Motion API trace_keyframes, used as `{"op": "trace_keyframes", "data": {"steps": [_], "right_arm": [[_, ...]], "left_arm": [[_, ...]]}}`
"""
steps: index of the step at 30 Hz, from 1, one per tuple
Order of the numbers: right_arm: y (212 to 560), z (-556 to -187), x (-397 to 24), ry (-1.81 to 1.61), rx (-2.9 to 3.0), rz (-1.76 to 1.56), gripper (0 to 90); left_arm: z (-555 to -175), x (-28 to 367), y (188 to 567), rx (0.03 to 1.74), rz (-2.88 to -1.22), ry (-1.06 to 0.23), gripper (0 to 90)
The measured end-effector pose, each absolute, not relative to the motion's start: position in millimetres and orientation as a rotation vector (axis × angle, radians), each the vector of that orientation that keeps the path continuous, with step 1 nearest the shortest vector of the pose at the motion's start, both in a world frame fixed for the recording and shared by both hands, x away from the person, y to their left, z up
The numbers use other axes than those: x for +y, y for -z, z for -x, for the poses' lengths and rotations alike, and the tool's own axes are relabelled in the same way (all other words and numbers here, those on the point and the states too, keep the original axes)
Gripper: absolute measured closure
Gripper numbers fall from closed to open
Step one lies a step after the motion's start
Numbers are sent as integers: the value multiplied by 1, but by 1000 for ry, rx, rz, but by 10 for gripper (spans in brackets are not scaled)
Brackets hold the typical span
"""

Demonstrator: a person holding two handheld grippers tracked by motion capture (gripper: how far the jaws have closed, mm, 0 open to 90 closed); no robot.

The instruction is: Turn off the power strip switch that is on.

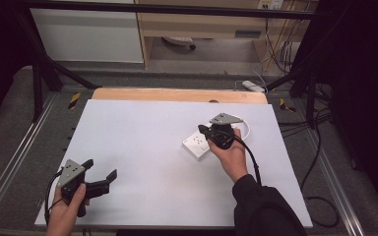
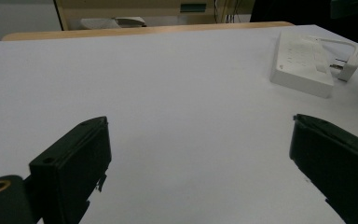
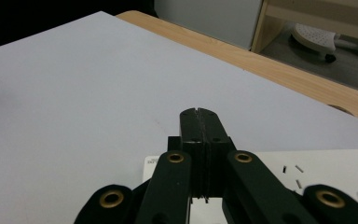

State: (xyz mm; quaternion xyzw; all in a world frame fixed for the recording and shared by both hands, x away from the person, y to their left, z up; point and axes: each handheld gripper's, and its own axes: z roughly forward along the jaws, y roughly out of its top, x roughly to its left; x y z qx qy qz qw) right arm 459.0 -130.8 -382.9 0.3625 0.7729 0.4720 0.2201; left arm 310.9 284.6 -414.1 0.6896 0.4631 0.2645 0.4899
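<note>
No legible writing on white power strip (image 1: pixel 197 144). Right gripper (image 3: pixel 199 114) jaws pressed together, empty, just above strip's near end. Left gripper (image 1: pixel 101 175) jaws wide apart, well away.

item: white power strip (image 1: pixel 197 145) | look: flat rectangular block, socket slots on top face, short white cable (image 2: pixel 338 43) looping to a white plug (image 2: pixel 349 66) | pose: lying flat, slots up, turned askew to worktop edges | place: right of worktop centre, about 3 o'clock; plug just beside its far end
</note>
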Motion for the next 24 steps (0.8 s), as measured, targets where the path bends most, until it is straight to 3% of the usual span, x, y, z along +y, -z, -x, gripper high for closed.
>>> {"op": "trace_keyframes", "data": {"steps": [24], "right_arm": [[414,-458,-130,-1289,2156,-1103,900]], "left_arm": [[-311,284,415,1133,-1679,-638,52]]}}
